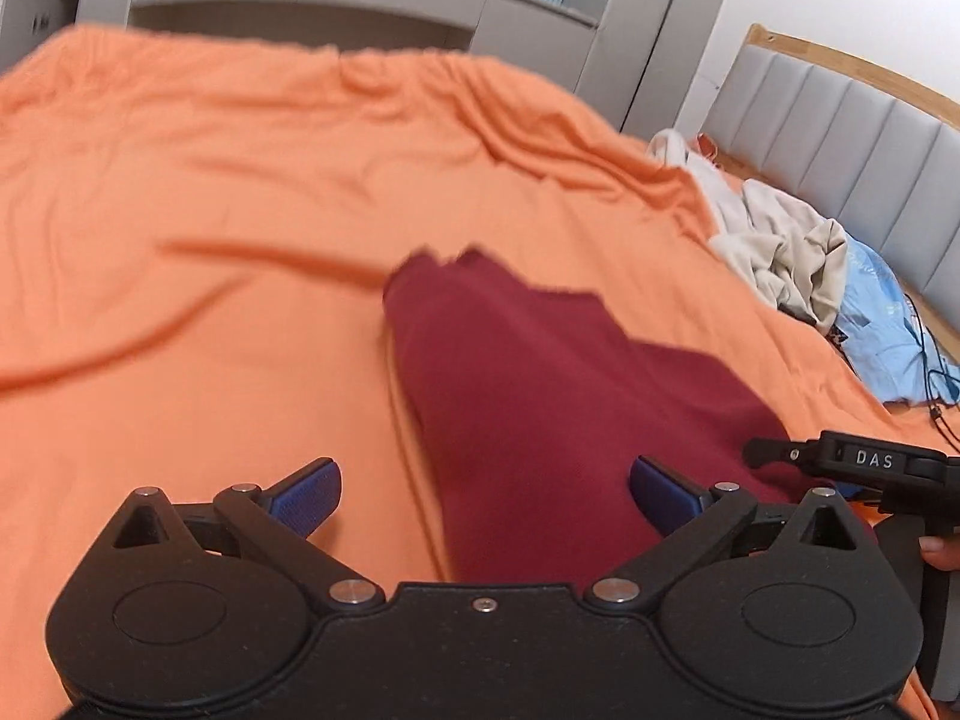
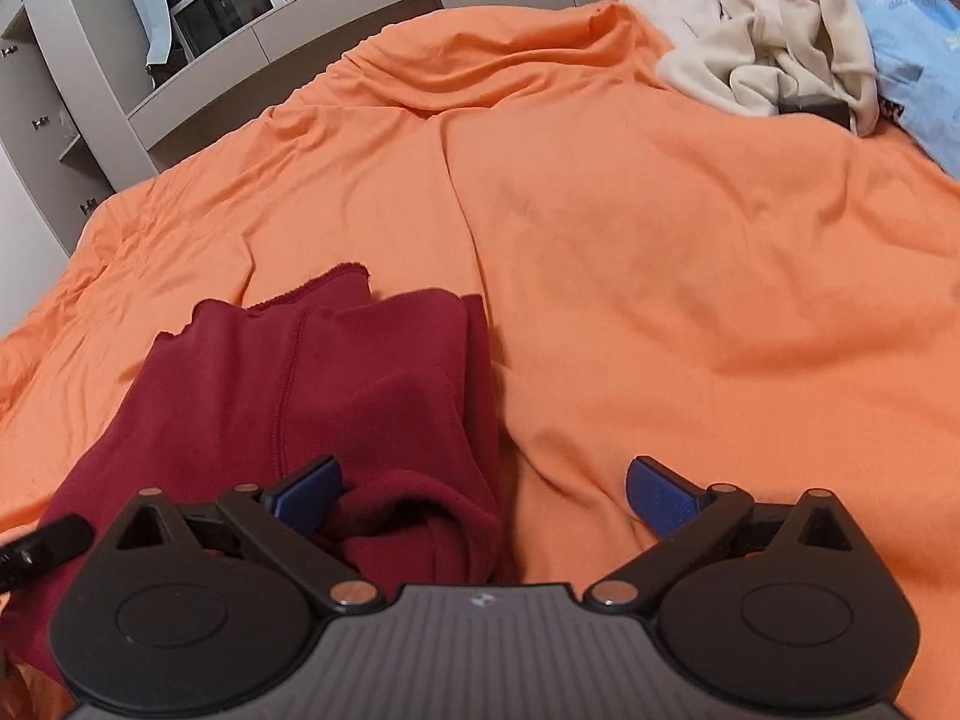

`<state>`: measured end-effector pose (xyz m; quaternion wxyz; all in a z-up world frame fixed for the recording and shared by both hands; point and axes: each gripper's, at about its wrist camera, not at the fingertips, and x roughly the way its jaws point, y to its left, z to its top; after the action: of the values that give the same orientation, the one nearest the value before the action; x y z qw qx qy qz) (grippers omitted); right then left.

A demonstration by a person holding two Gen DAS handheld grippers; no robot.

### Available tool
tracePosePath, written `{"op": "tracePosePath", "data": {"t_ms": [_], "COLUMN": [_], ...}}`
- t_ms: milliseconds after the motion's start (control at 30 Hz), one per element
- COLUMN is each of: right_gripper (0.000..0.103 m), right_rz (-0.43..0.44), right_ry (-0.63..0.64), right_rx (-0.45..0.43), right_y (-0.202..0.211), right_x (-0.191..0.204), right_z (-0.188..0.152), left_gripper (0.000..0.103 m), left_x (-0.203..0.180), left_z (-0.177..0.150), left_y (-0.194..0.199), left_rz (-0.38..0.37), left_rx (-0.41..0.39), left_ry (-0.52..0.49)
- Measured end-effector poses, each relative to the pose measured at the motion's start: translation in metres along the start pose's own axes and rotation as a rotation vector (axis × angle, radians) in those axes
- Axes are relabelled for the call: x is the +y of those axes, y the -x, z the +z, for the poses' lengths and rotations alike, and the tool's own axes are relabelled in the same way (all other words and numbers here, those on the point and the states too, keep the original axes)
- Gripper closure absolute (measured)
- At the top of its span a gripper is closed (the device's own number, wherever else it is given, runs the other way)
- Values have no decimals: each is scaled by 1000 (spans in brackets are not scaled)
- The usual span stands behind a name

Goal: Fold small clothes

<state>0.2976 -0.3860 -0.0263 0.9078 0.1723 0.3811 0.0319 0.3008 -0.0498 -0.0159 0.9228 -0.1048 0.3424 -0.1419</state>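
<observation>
Claw state first: the left claw (image 1: 485, 495) stands wide open with nothing between its blue pads (image 1: 306, 495), and the right claw (image 2: 485, 495) is likewise spread wide and empty. A dark red garment (image 2: 288, 402) lies on the orange bed sheet (image 2: 690, 276), partly folded, with a stitched seam running down its upper layer. It sits directly ahead of the left claw, passing between that claw's fingers from below, and ahead-left of the right claw, whose left finger (image 2: 309, 492) is over its bunched near edge; contact cannot be confirmed. In the left wrist view the right claw's black body (image 1: 864, 462) appears at the right, beside the garment's corner. Beyond, to the far right of both claws, a heap of cream clothing (image 2: 774, 42) lies touching a pale blue item (image 2: 918, 60). Grey cabinets (image 2: 90, 90) stand past the bed's far edge.
</observation>
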Motion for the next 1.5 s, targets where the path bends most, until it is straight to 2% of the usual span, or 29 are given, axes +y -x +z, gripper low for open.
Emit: {"op": "tracePosePath", "data": {"t_ms": [200, 333, 1267, 1367, 1500], "right_gripper": [0, 0, 0, 0, 0], "right_rz": [-12, -34, -26, -1, 110], "right_ry": [11, 29, 10, -7, -95], "right_rx": [-15, -18, -25, 1, 0], "right_y": [-2, -4, -7, -6, 0], "right_x": [1, 4, 0, -4, -21], "right_z": [-7, -8, -9, -3, 9], "left_gripper": [0, 0, 0, 0, 0], "left_x": [20, 16, 18, 18, 18], "left_z": [-20, -23, -24, -25, -24], "left_y": [-8, -7, -7, -7, -7], "left_rz": [-59, -45, -48, -49, -49], "left_rx": [-22, -31, -35, -36, -36], "left_ry": [82, 59, 61, 62, 62]}}
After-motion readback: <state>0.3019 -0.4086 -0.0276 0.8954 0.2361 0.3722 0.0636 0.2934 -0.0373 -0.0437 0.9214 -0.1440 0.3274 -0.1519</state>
